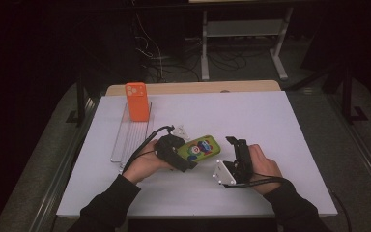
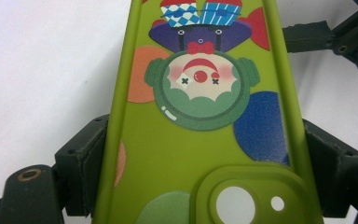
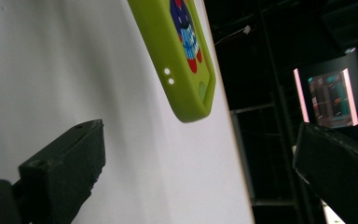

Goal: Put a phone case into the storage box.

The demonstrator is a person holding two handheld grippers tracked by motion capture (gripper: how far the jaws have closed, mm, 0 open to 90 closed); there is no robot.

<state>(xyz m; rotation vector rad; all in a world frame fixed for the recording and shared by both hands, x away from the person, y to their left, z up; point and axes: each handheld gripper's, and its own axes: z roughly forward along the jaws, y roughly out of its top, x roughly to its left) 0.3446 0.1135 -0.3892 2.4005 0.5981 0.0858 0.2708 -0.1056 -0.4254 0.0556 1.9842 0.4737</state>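
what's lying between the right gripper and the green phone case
Nothing: in the high view only bare white table separates the right gripper from the green phone case.

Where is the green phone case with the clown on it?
In the high view the green clown phone case is at the middle of the white table, clamped by its long edges in the left gripper. The right gripper is just to its right.
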